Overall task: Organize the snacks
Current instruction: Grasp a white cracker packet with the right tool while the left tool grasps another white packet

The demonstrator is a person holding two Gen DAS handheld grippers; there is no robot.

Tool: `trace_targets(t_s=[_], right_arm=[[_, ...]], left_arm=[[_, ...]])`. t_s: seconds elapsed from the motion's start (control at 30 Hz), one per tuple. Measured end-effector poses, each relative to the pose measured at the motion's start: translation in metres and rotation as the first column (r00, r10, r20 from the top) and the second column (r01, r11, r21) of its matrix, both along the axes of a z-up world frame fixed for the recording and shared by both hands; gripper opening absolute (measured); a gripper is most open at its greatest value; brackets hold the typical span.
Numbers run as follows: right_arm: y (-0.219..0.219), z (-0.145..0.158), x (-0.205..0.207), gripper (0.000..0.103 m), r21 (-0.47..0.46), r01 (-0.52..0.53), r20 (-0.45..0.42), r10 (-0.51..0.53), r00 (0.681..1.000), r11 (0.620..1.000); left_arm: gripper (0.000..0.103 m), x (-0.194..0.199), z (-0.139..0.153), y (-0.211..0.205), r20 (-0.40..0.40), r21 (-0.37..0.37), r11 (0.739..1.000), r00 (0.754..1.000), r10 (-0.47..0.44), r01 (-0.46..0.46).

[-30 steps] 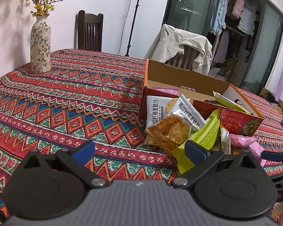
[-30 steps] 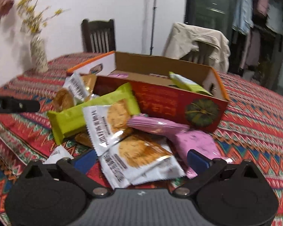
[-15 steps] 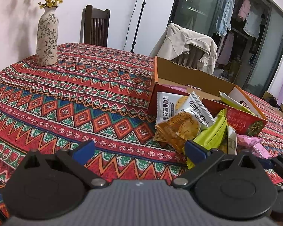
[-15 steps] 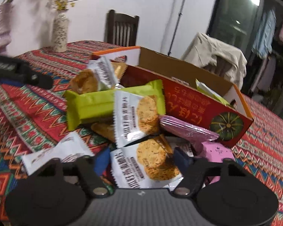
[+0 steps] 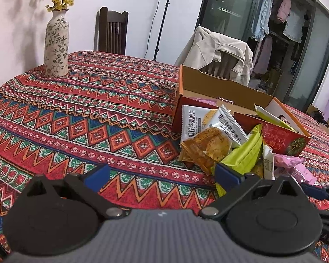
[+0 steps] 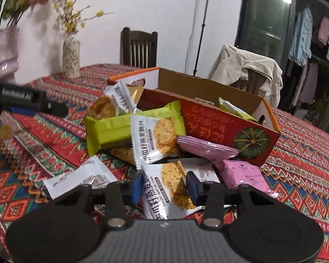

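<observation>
A pile of snack packets lies on the patterned tablecloth against an open red and orange carton (image 6: 208, 120) (image 5: 285, 140). My right gripper (image 6: 165, 186) is closing on a white cracker packet (image 6: 171, 188). Its blue pads touch that packet on both sides. Behind it lie a green packet (image 6: 111, 131), another white cracker packet (image 6: 153, 138) and pink packets (image 6: 241, 173). My left gripper (image 5: 162, 175) stands open over bare cloth left of the pile, with nothing between its fingers. A green packet (image 5: 245, 153) lies just past its right finger.
A flowered vase (image 5: 56, 46) stands at the table's far left, and a pink vase (image 6: 2, 54) is nearer. A dark chair (image 5: 111, 32) and a chair draped with a beige jacket (image 5: 219, 50) stand behind the table. The left gripper's arm (image 6: 28, 100) crosses the right wrist view.
The right gripper's jaws have narrowed from wide apart to both sides of the white cracker packet, and that gripper has shifted sideways. The left gripper has hardly moved.
</observation>
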State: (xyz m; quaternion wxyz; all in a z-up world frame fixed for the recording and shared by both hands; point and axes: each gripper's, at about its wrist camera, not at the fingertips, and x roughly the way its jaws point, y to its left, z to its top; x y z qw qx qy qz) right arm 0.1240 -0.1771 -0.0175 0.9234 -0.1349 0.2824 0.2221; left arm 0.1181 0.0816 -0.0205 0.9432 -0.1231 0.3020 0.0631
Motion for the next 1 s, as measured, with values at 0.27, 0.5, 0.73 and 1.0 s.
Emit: trace_targets(t_s=[0.27,0.5,0.73,1.0], right_arm=[[-0.043,0.023,0.006,0.022,0.209,0.076,-0.033,-0.07,0.997,0.975],[-0.072,0.03,0.003,0.014,0.305,0.115,-0.049,-0.105,0.993,0.946],[-0.082,0.029,-0.002,0.014,0.318,0.115,-0.046,-0.105,0.993,0.941],[-0.084,0.03,-0.009,0.014,0.329,0.087,-0.032,-0.082,0.996,0.94]], left_arm=[[0.103,0.001,0.0,-0.015,-0.013,0.012,0.999,0.999,-0.036,0.036],[0.103,0.006,-0.008,-0.049,-0.053,0.007,0.99,0.989,-0.139,0.14],[0.103,0.006,-0.018,-0.091,-0.09,0.048,0.974,0.972,-0.215,0.22],[0.094,0.0,-0.029,-0.113,-0.119,0.096,0.973,0.973,-0.199,0.211]])
